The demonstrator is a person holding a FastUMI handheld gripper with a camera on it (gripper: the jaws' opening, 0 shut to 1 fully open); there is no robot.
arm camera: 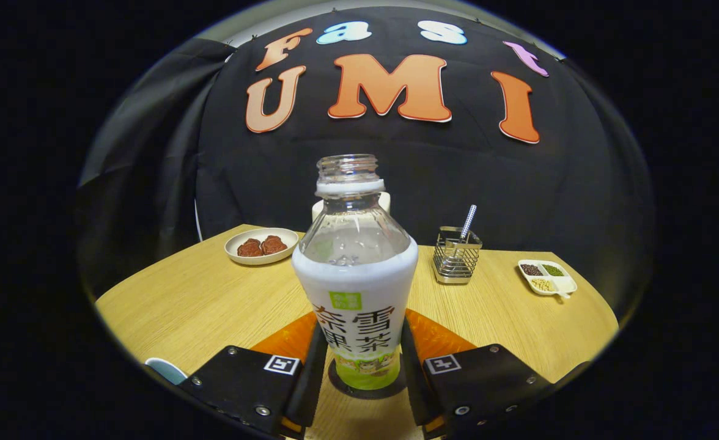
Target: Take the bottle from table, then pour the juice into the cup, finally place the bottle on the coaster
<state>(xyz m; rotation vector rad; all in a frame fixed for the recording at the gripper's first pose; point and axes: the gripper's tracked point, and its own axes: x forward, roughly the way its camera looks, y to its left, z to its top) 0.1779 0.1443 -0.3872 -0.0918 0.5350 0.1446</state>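
The gripper [362, 360] is sitting low over the table, and its two fingers [312, 360] are pressing in on either side of the bottle [356, 293], clamping the lower, labelled part of it between them. The bottle is standing upright with no cap on its neck, its clear upper part showing, and its base is resting on a dark round coaster [365, 386] that is peeking out between the fingers. Taking the bottle as the landmark: just behind its neck, a pale cup [385, 200] is showing as a sliver on either side, mostly hidden, so what it holds cannot be told. Behind the bottle and off to the left, a round plate [261, 245] is lying on the wood with two brown pieces of food on it. Behind and to the right of the bottle, a wire holder [456, 255] is standing with a metal utensil [468, 223] leaning out of it. Further right of the bottle again, well apart from it, a small white divided dish [546, 277] is holding dark, green and yellow beans in separate sections. Near the left finger, at the table's near edge, the rim of a pale rounded object [167, 368] is poking into view. The wooden table [200, 305] is spreading out around the bottle on all sides.
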